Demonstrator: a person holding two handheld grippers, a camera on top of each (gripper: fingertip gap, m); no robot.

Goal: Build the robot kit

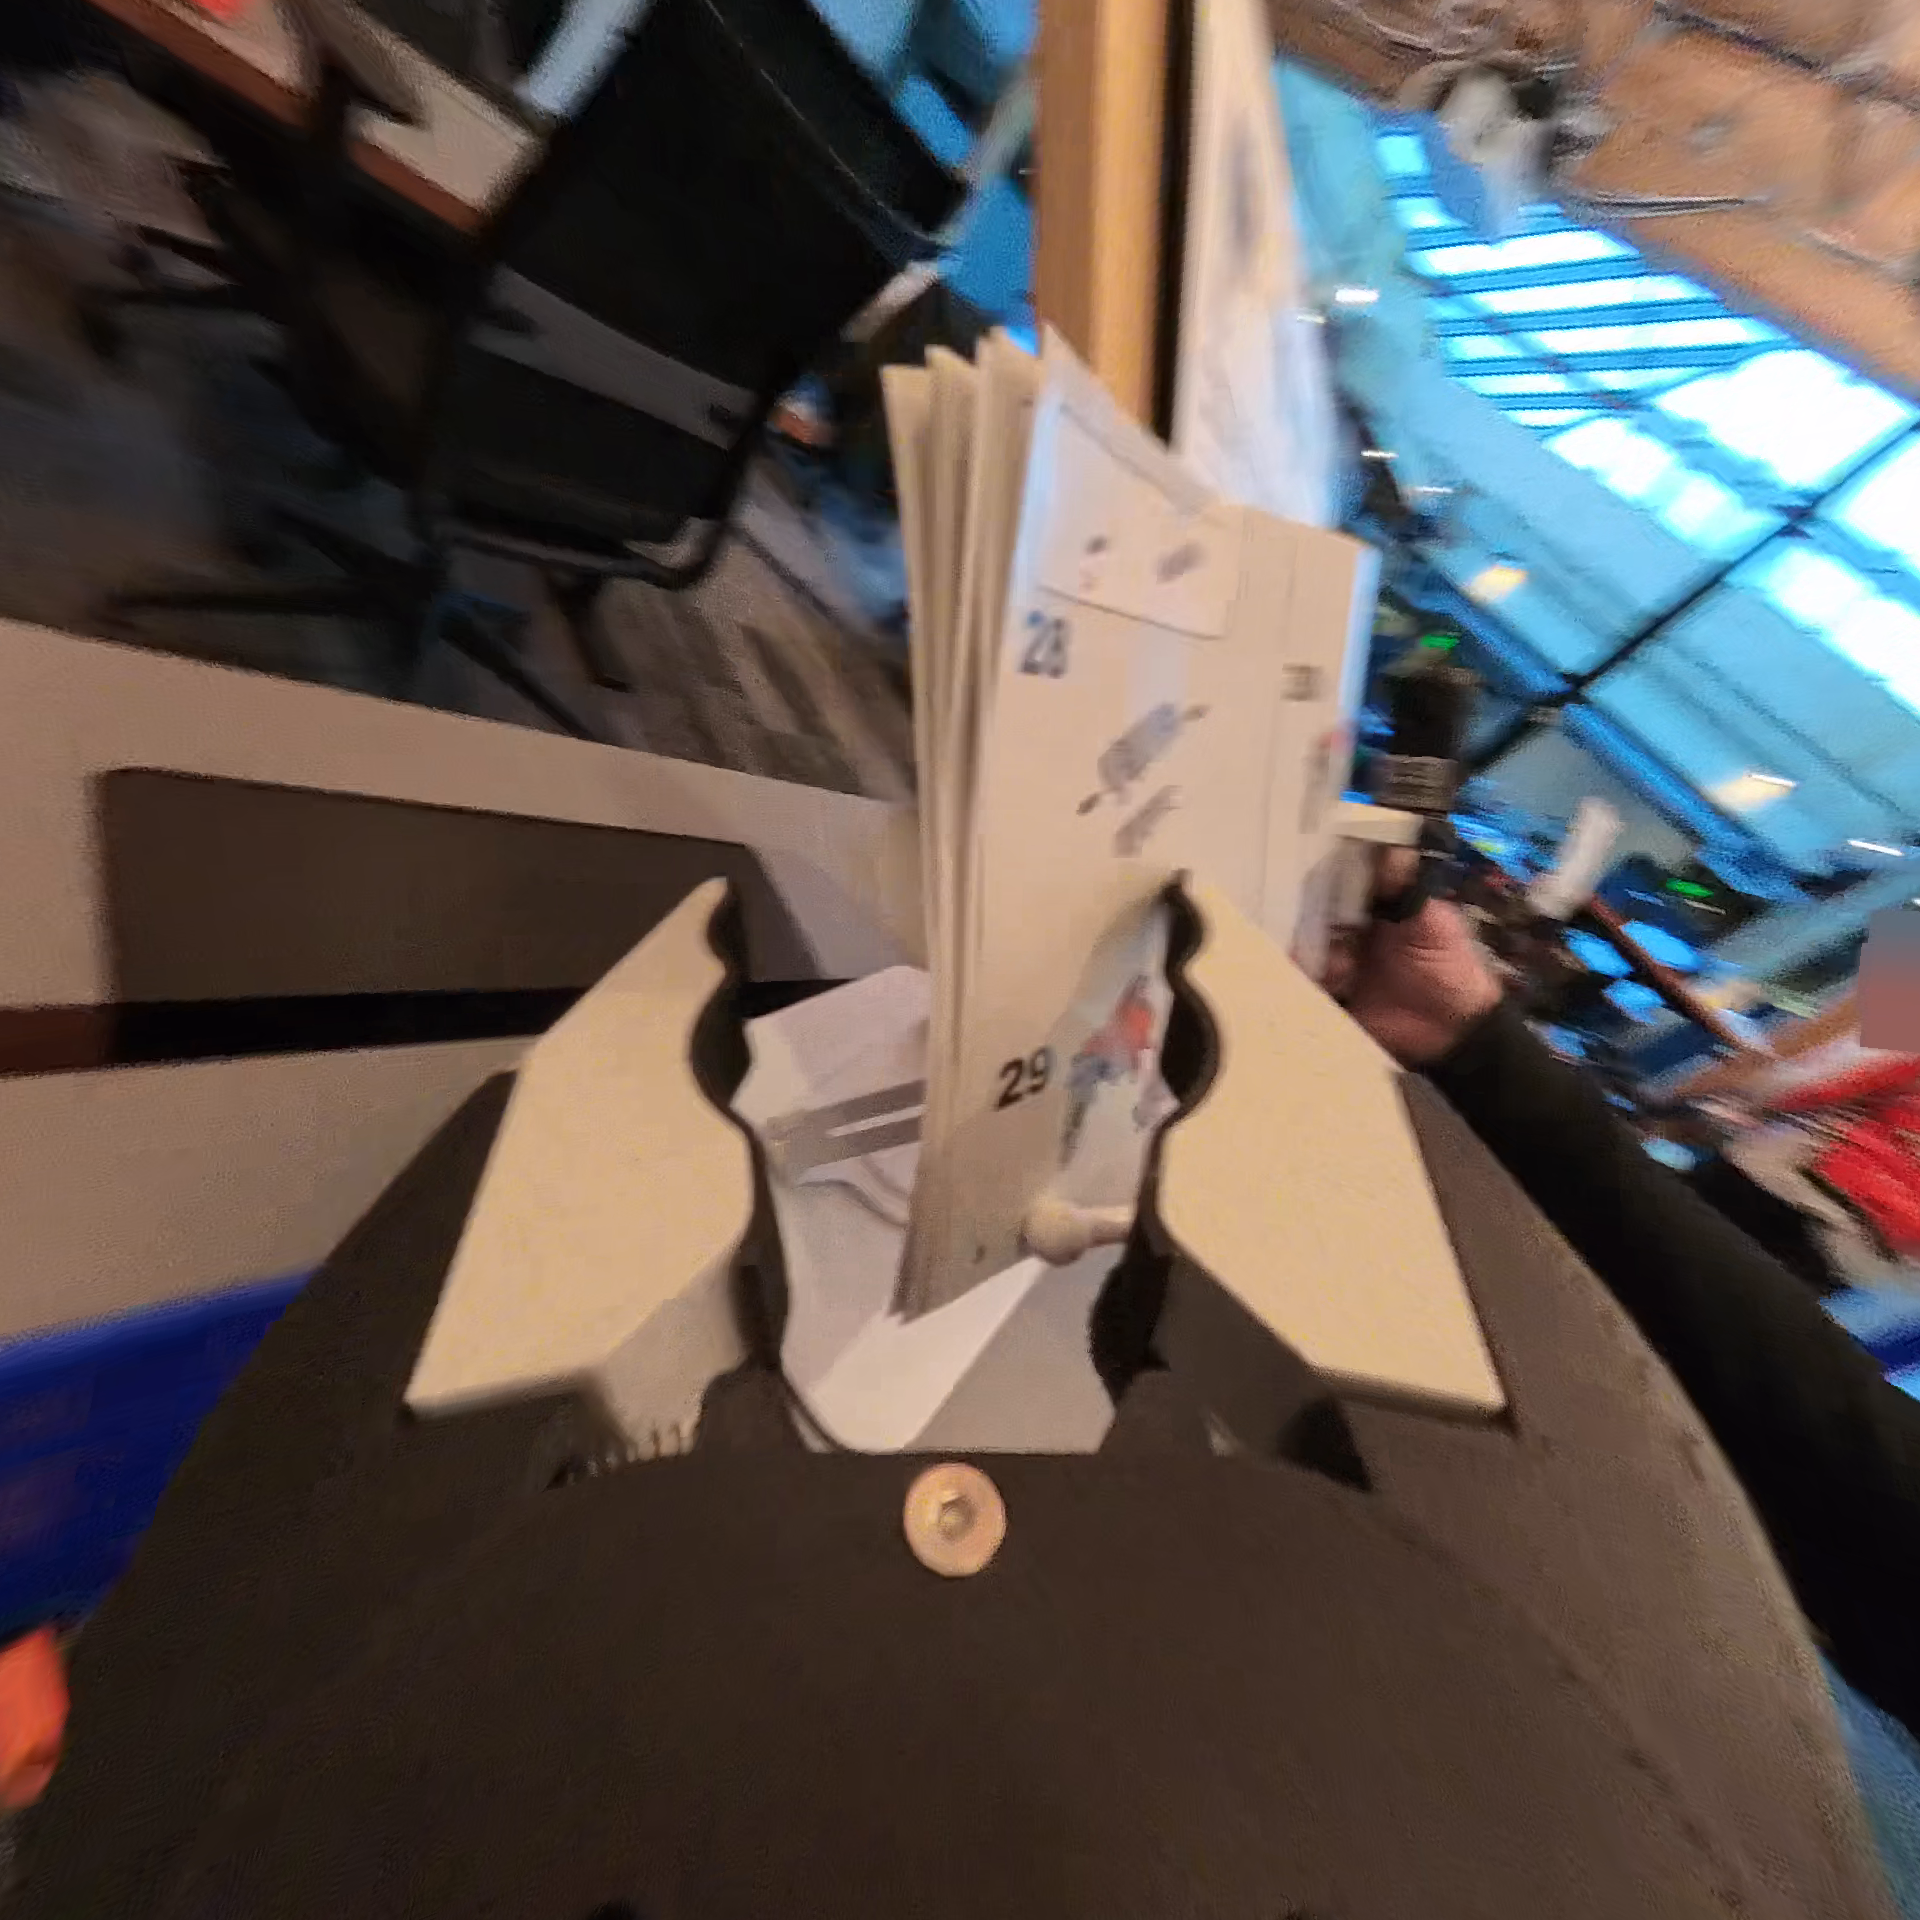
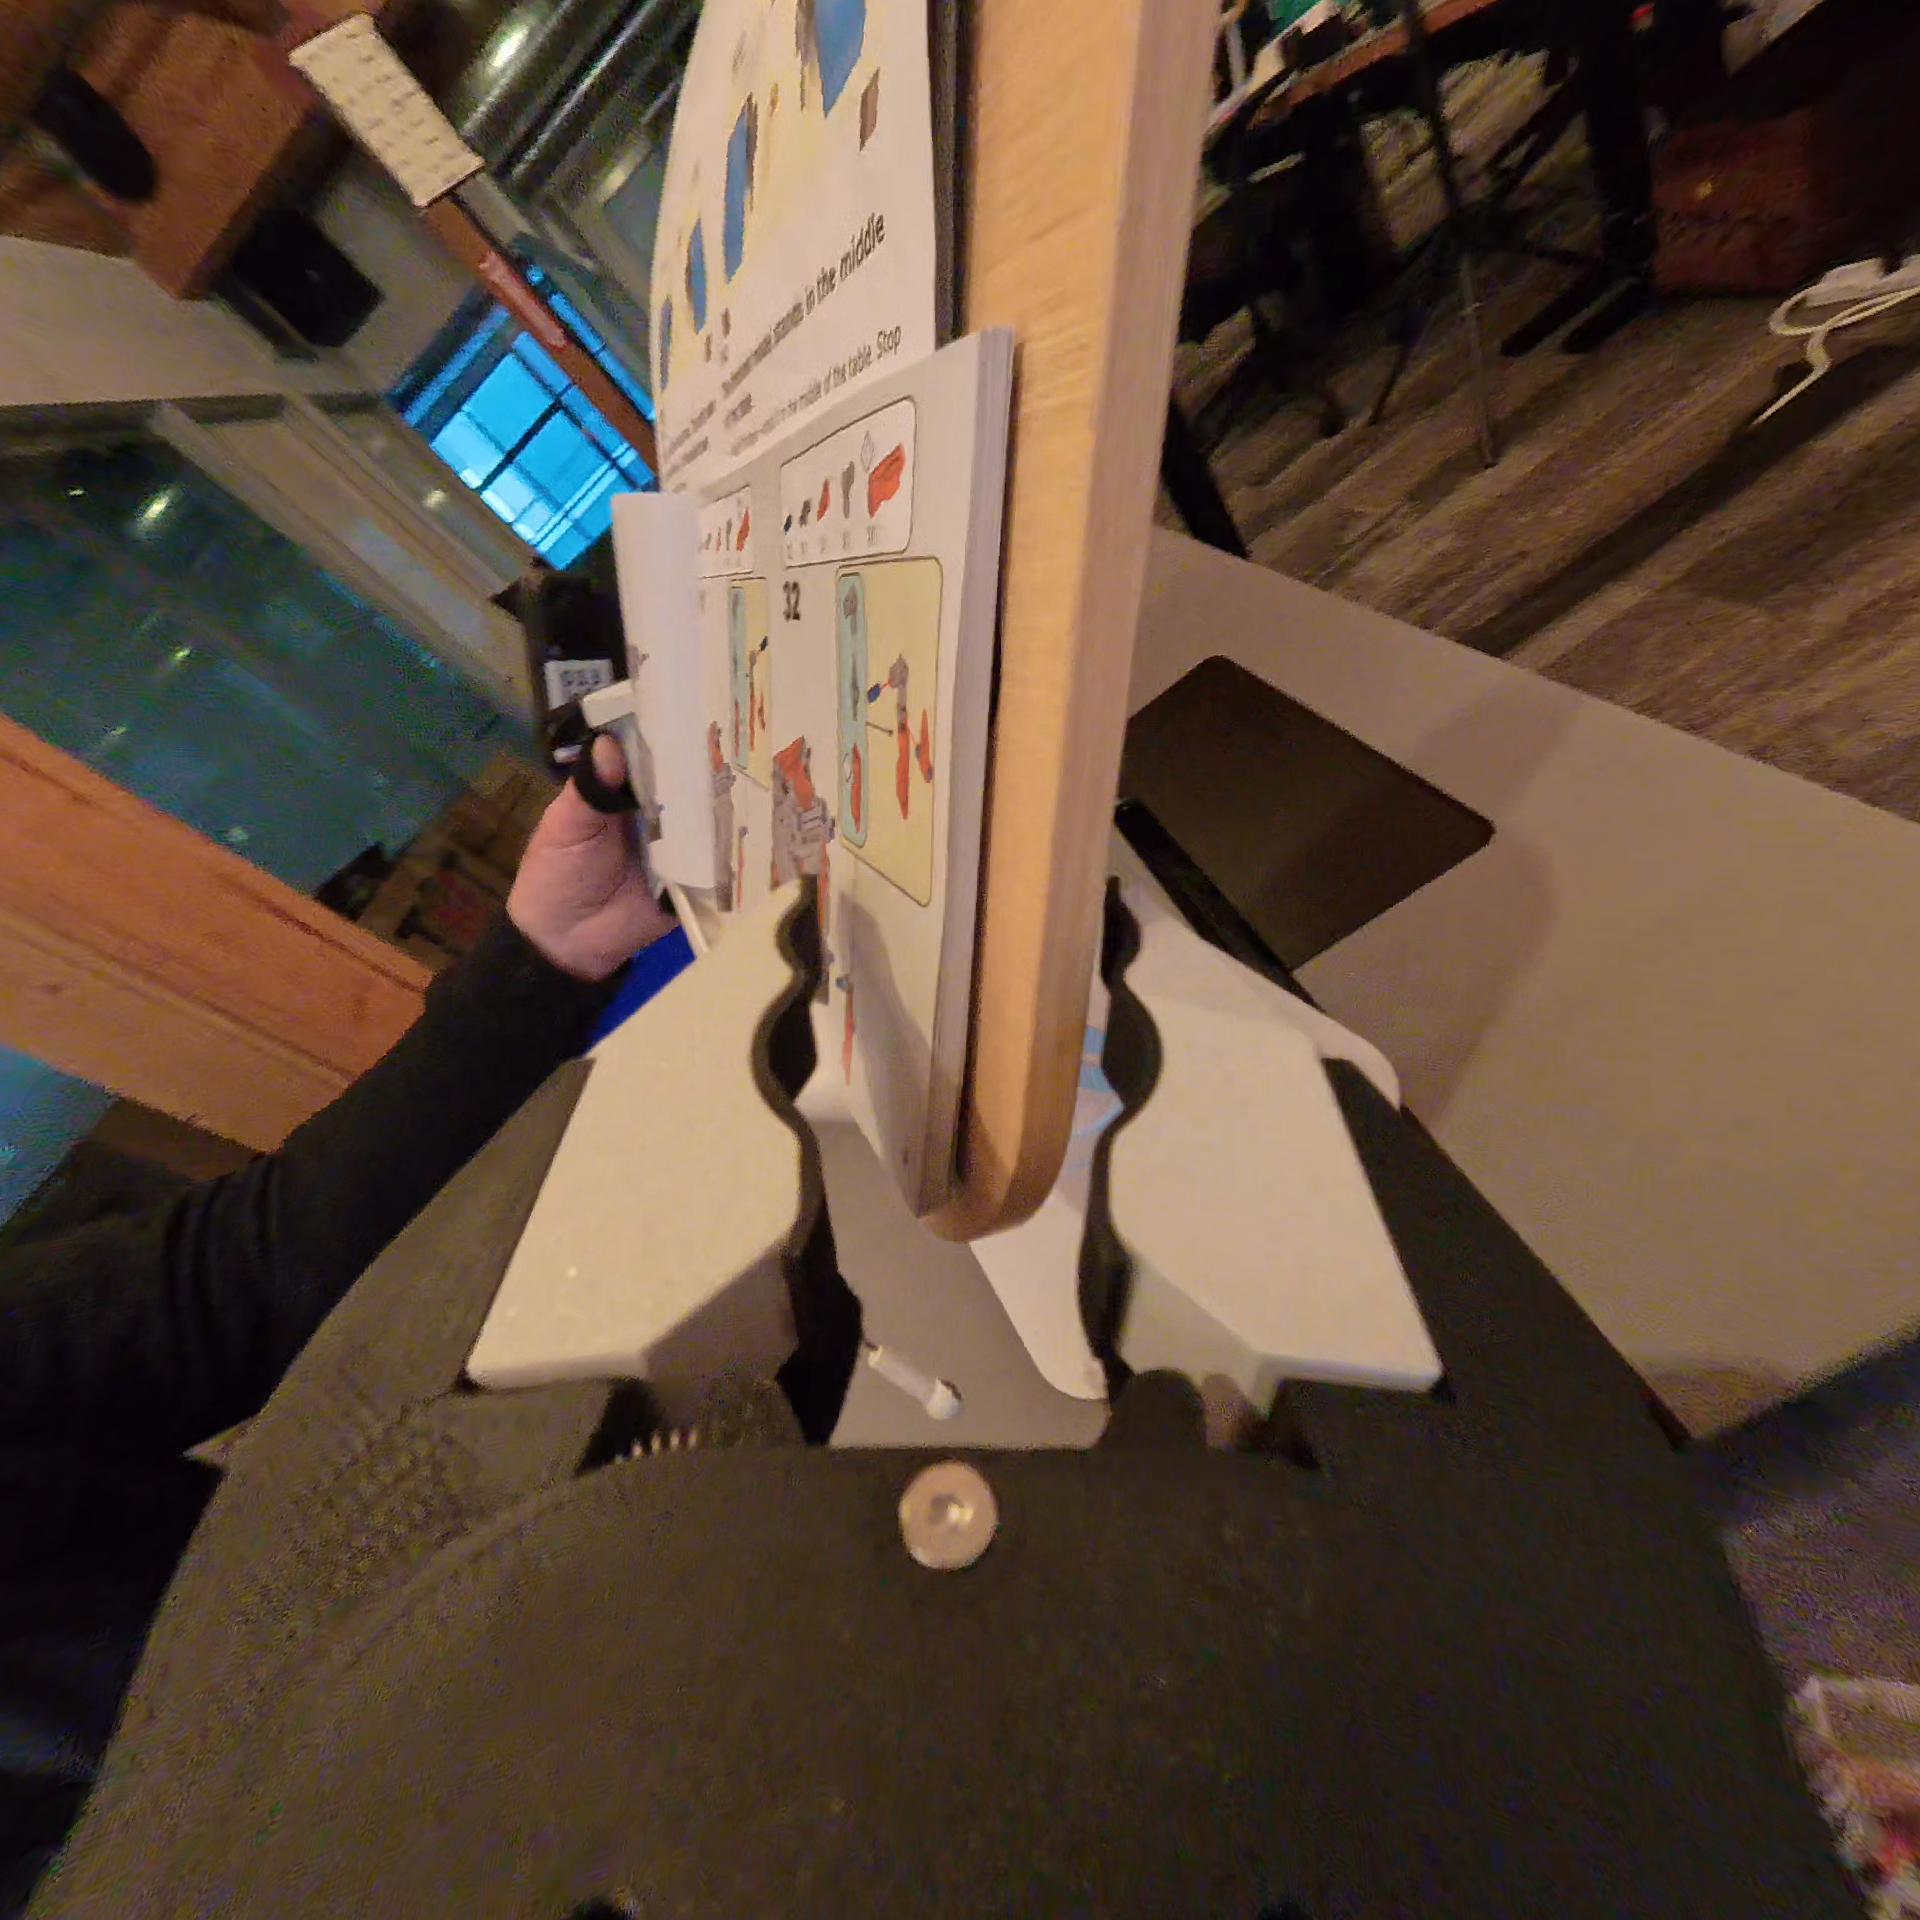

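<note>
Booklet [image 1: 1091, 727] pages stand fanned in the gap of the left tongs [image 1: 948, 904]. The fingers are apart: the 3 o'clock finger touches the outer page and the 9 o'clock finger is clear of the pages. The right tongs [image 2: 956, 914] straddle the wooden tabletop [image 2: 1060, 623] edge and the open booklet lying on it, one finger on the page and the other under the board. I cannot tell if they pinch. A printed sheet [image 2: 790, 208] lies at 12 o'clock beyond the booklet. At 9 o'clock in the right view, a hand [image 2: 582, 883] holds the far tongs against a curled page.
</note>
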